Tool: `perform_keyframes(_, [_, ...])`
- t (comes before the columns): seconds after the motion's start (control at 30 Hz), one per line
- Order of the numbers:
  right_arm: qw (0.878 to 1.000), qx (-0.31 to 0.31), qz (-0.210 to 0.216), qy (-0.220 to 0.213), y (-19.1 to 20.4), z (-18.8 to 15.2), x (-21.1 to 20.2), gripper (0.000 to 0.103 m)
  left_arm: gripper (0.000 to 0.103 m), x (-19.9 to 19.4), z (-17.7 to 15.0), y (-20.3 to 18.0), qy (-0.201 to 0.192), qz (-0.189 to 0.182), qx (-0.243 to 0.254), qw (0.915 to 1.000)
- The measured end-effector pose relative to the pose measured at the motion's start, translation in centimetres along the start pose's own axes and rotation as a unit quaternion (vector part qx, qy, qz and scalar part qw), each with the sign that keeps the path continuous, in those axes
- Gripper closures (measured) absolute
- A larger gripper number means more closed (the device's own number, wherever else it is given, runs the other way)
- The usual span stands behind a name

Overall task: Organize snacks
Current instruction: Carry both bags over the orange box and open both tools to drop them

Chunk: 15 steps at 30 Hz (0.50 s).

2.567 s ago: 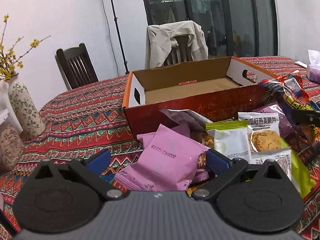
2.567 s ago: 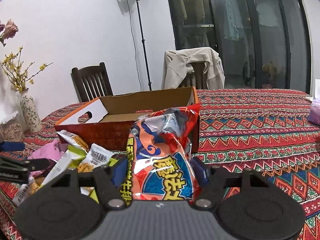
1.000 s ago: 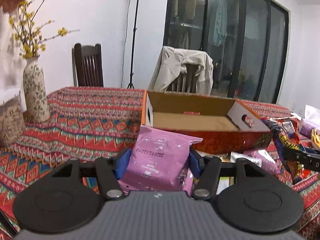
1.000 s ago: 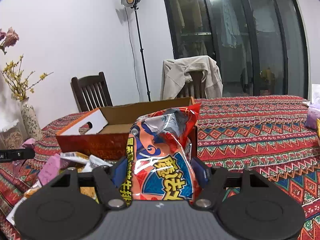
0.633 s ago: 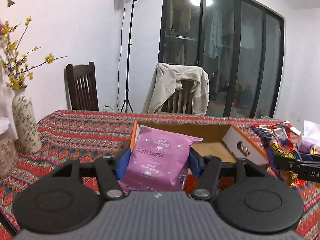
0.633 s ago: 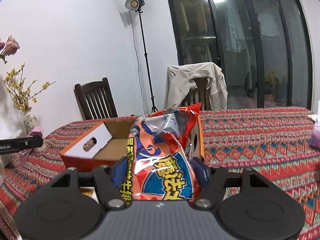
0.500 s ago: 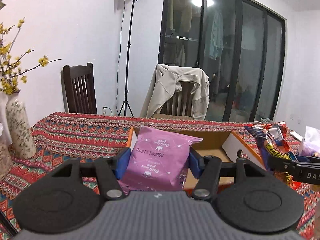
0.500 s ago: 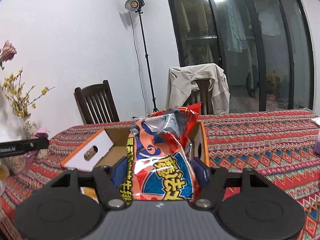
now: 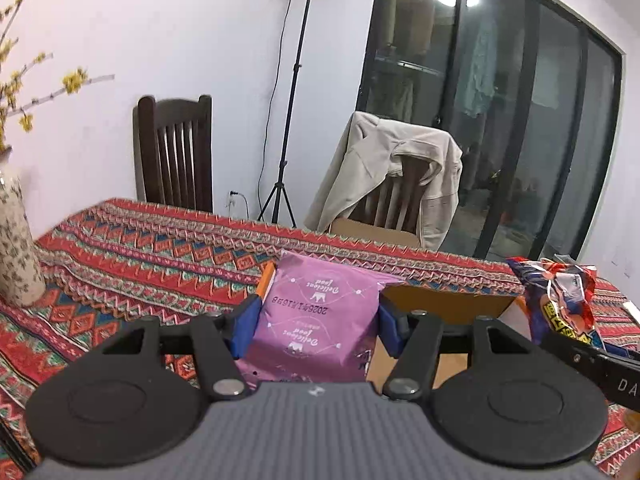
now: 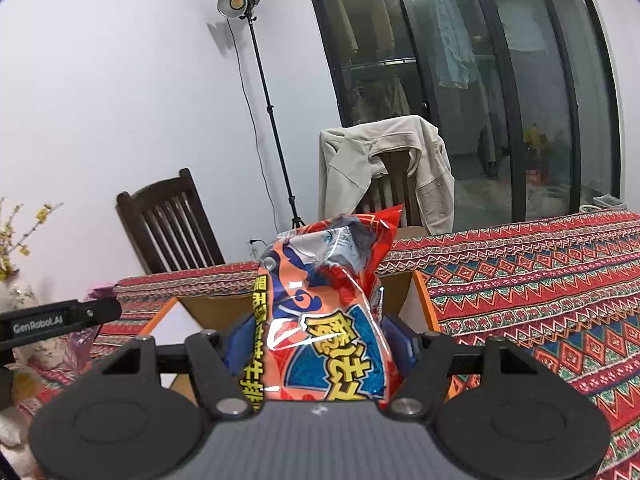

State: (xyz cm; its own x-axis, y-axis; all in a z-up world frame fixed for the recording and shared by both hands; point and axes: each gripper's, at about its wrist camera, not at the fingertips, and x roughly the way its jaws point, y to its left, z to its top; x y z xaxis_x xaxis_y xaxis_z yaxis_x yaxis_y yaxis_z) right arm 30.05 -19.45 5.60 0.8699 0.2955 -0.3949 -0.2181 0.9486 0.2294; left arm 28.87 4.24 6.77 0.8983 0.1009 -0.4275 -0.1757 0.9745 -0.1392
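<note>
Your left gripper (image 9: 318, 330) clamps one matte pink snack packet (image 9: 320, 322), flat and rectangular; your right gripper (image 10: 318, 344) clamps one glossy, crinkled orange-and-blue snack bag (image 10: 324, 316). Both are held above one open cardboard box (image 9: 448, 304) on the woven zigzag tablecloth (image 9: 160, 256). Beyond: two wooden slat-back chairs, one (image 9: 400, 184) draped with a beige jacket.

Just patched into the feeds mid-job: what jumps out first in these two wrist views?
Each tool is clamped on a snack. The left tool grips a purple snack packet dead centre of its view, and the right tool grips a glossy red-and-blue chip bag that fills the middle of its own. Just behind both sits the open cardboard box on the red patterned tablecloth, and a beige jacket hangs over a chair beyond.
</note>
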Motion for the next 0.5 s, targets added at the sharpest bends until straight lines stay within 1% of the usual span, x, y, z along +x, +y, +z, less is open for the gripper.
perform_keyframes(0.1, [1.0, 0.0, -0.001, -0.004, -0.5, -1.0, 1.2, 0.035, 0.042, 1.2, -1.1, 0.1, 0.004, 0.004, 0.006, 1.0])
perform_keyframes(0.23, [1.0, 0.004, 0.01, 0.02, -1.1, -1.9, 2.8, 0.035, 0.042, 2.4, -1.7, 0.1, 0.013, 0.01, 0.012, 0.9998])
perform_keyframes(0.33, [0.999, -0.004, 0.001, 0.034, -1.3, -2.4, 3.8, 0.035, 0.041, 2.6, -2.2, 0.1, 0.018, 0.013, 0.017, 0.9996])
perform_keyframes(0.37, [0.999, -0.003, -0.002, 0.039, -1.4, -2.6, 4.0, 0.034, 0.04, 2.6, -2.3, 0.2, 0.018, 0.013, 0.016, 0.9996])
perform_keyframes(0.43, [0.999, 0.0, -0.005, 0.043, -1.6, -2.9, 4.0, 0.033, 0.026, 2.1, -2.4, 0.3, 0.014, 0.004, 0.013, 0.9998])
perform_keyframes(0.47, [0.999, 0.002, -0.004, 0.041, -1.7, -2.9, 3.8, 0.025, 0.013, 1.7, -2.5, 0.4, 0.006, 0.003, 0.012, 0.9999])
perform_keyframes(0.5, [0.999, 0.006, -0.004, 0.036, -1.8, -2.9, 3.5, 0.008, 0.006, 1.3, -2.5, 0.4, -0.003, 0.005, 0.011, 0.9999])
